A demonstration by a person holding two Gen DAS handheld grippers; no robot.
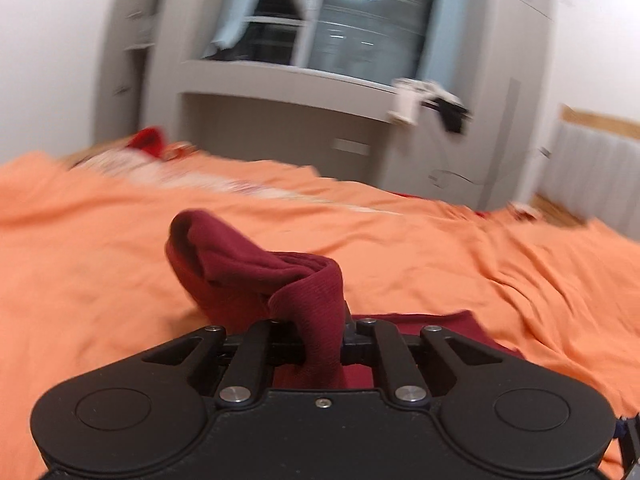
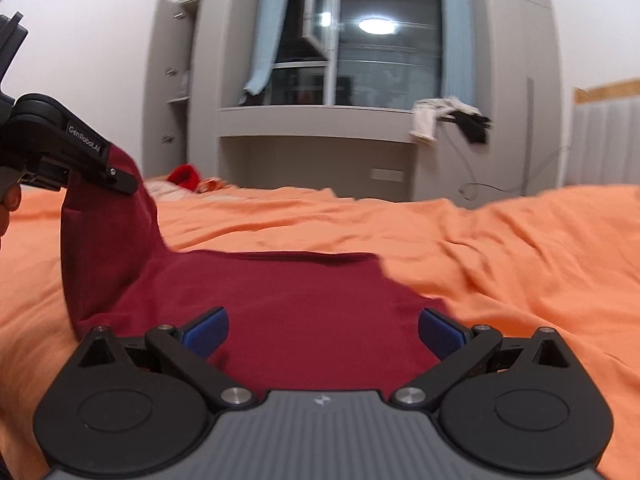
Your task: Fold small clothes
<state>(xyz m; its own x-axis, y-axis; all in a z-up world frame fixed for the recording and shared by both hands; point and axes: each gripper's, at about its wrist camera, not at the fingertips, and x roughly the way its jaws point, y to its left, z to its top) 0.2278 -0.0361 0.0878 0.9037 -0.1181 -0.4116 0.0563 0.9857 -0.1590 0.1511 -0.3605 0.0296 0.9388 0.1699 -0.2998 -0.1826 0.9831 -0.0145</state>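
Left tool (image 1: 308,322) pinching one maroon garment (image 2: 304,304), right tool (image 2: 322,332) open, one orange sheet (image 2: 500,240)

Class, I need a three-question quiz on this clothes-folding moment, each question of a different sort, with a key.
1. True or false: the left gripper is shut on the dark red garment.
2. The right gripper is: A) open above the garment, B) shut on it, C) holding the orange bedsheet.
3. Fill in: the lifted part of the garment is at its ___ side in the right wrist view.

Key: 1 true; 2 A; 3 left.
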